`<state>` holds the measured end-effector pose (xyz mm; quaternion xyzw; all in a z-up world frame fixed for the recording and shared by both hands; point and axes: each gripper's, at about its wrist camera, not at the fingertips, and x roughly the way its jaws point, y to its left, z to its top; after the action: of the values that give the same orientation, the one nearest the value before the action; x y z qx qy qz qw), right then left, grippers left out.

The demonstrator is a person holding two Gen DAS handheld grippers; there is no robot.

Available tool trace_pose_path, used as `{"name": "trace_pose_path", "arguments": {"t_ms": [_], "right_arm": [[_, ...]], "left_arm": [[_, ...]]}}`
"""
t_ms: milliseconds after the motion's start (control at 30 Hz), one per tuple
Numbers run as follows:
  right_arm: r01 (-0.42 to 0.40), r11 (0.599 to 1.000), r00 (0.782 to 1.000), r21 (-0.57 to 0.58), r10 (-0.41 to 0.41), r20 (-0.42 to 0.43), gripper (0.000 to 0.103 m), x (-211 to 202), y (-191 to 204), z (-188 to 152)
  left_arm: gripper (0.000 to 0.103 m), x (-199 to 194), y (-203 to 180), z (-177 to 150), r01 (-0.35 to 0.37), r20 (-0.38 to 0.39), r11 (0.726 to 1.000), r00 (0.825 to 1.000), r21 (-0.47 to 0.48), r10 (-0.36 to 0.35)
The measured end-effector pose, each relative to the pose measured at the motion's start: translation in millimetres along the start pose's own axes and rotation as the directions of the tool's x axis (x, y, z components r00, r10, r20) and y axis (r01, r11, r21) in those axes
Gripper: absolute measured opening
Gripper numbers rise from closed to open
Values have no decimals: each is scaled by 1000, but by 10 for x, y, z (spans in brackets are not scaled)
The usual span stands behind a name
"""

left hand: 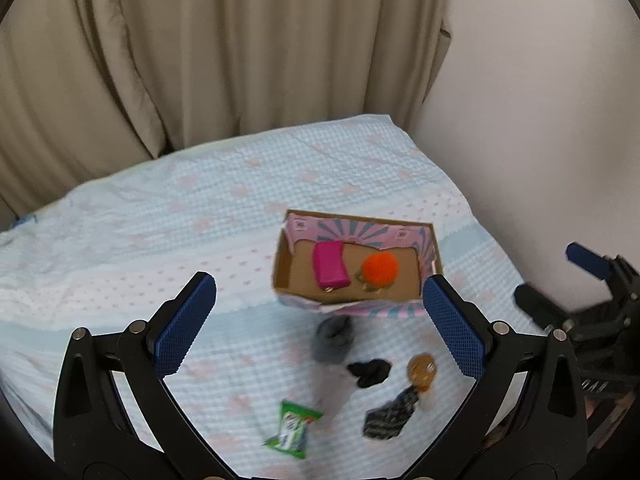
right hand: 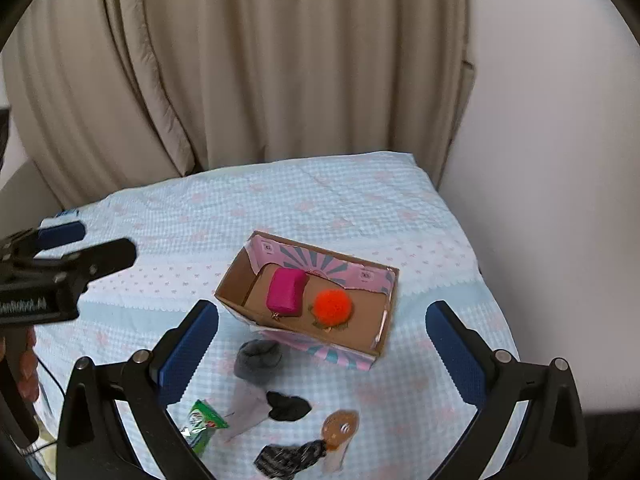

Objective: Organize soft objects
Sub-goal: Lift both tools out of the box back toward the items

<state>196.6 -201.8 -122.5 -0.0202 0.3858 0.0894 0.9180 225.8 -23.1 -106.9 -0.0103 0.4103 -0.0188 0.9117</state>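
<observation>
An open cardboard box (left hand: pixel 280 264) (right hand: pixel 386 320) sits on the bed and holds a magenta pouch (left hand: pixel 329 265) (right hand: pixel 285 291) and an orange pompom (left hand: pixel 379 267) (right hand: pixel 332 306). In front of it lie a grey sock (left hand: pixel 333 339) (right hand: pixel 258 360), a black sock (left hand: pixel 369 372) (right hand: pixel 289 406), a brown round toy (left hand: pixel 421 368) (right hand: pixel 340 428), a dark striped cloth (left hand: pixel 390 416) (right hand: pixel 290 458) and a green packet (left hand: pixel 294 429) (right hand: pixel 202 426). My left gripper (left hand: pixel 320 328) is open and empty above them. My right gripper (right hand: pixel 322 356) is open and empty too.
The bed has a light blue checked cover (left hand: pixel 160 216) (right hand: pixel 320 200). A beige curtain (left hand: pixel 200 60) (right hand: pixel 280 60) hangs behind it and a white wall (left hand: pixel 540 100) (right hand: pixel 560 120) stands on the right. The other gripper shows at each view's edge.
</observation>
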Motion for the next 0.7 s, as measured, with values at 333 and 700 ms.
{"name": "trace_pose_path", "arguments": {"t_ms": [333, 700], "right_arm": [[43, 989, 998, 141, -49, 43, 103, -542, 334, -563], [113, 974, 994, 199, -110, -22, 103, -354, 686, -1287]], "left_arm": [[103, -505, 467, -724, 35, 17, 999, 999, -15, -35], [103, -92, 659, -1565, 99, -48, 995, 994, 11, -98]]}}
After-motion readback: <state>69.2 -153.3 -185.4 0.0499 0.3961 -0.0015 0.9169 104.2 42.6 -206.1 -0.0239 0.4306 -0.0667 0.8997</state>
